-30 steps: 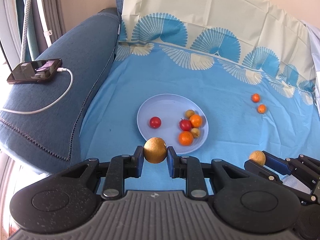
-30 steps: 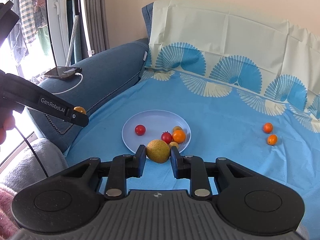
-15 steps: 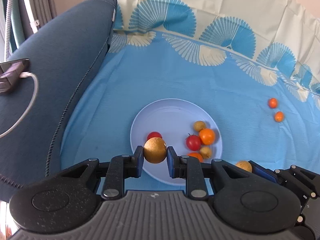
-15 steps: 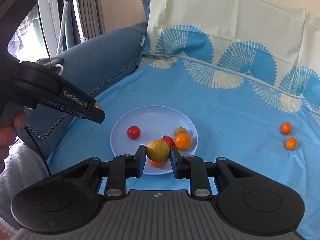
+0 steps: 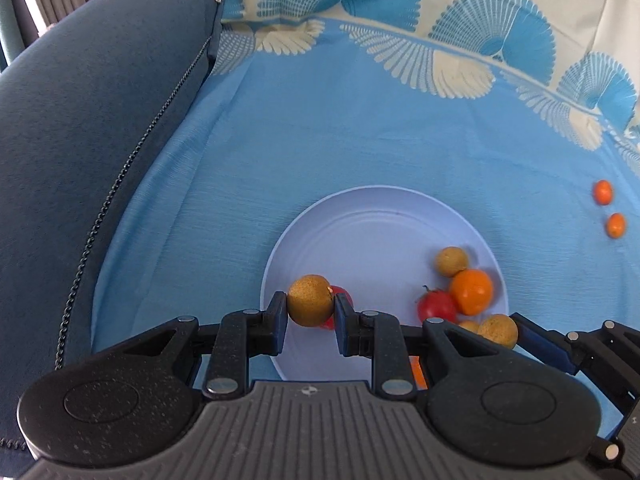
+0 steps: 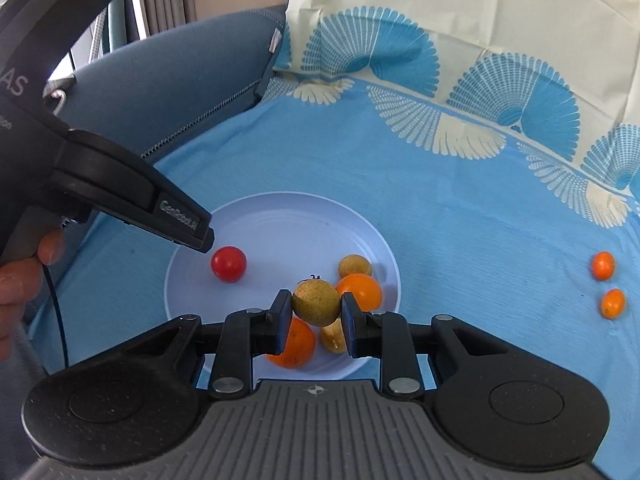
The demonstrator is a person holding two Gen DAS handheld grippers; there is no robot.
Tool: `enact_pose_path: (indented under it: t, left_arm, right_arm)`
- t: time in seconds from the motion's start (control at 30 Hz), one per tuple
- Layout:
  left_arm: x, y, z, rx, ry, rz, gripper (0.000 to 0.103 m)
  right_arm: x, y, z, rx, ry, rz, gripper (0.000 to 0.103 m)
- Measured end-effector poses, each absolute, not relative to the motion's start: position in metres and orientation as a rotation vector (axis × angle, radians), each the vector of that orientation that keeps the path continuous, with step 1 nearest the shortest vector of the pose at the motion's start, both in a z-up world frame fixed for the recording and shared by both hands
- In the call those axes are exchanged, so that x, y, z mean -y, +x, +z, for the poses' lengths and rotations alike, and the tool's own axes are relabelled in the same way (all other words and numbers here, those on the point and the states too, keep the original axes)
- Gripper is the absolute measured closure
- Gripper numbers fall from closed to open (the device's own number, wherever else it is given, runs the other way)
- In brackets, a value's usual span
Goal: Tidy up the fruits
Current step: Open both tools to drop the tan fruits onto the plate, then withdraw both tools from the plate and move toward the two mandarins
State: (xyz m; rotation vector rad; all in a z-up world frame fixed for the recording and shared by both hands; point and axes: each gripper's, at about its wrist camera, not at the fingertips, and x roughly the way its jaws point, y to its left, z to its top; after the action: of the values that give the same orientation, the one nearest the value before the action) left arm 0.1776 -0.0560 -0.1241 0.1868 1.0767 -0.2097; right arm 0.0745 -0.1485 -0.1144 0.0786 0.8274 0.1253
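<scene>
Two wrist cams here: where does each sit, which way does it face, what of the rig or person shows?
Left wrist: behind the left gripper, looking steeply down at the plate; its fingers clamp a brown fruit.
Right wrist: behind the right gripper, less steep; it grips a yellow-green fruit; a hand holds the left gripper.
Shared: plate, red tomato, two small oranges on the blue cloth.

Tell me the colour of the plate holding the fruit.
The plate is pale lavender-blue, plain and unpatterned; the right wrist view shows it best.
</scene>
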Motion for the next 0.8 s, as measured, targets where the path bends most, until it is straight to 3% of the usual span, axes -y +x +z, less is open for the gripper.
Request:
enact_pose_path:
  t: [0.4,0.43,0.47,0.5,0.53,0.6,0.8]
  left_arm:
    - [0.065,0.192,-0.142,-1.059,0.246,-0.196,0.076]
    - [0.065,0.192,-0.141,-1.061,0.244,-0.208,0.070]
    - [0.065,0.192,-0.140,-1.069,0.240,-0.227,0.044]
    - [0.065,0.191,-0.136,-1.069,0.235,-0.245,0.029]
    - [0.064,0.188,-0.131,-1.050,0.229,-0.249,0.006]
    - [0.060,0.177,-0.117,-0.984,0.225,-0.246,0.001]
    - [0.040,0.129,-0.083,-0.974,0.254,-0.191,0.001]
  right_arm:
    - [0.138,0.095,-0.133,-0.848,-0.002,0.149,0.075]
    - [0.137,0.095,-0.133,-0.849,-0.009,0.153,0.075]
    - [0.136,0.096,-0.133,-0.848,-0.019,0.166,0.075]
    - [0.135,0.096,-0.131,-0.843,-0.030,0.176,0.073]
    - [0.134,0.094,-0.128,-0.832,-0.041,0.170,0.068]
    - [0.135,0.087,-0.120,-0.807,-0.046,0.157,0.036]
    - [0.144,0.044,-0.087,-0.795,0.015,0.112,0.013]
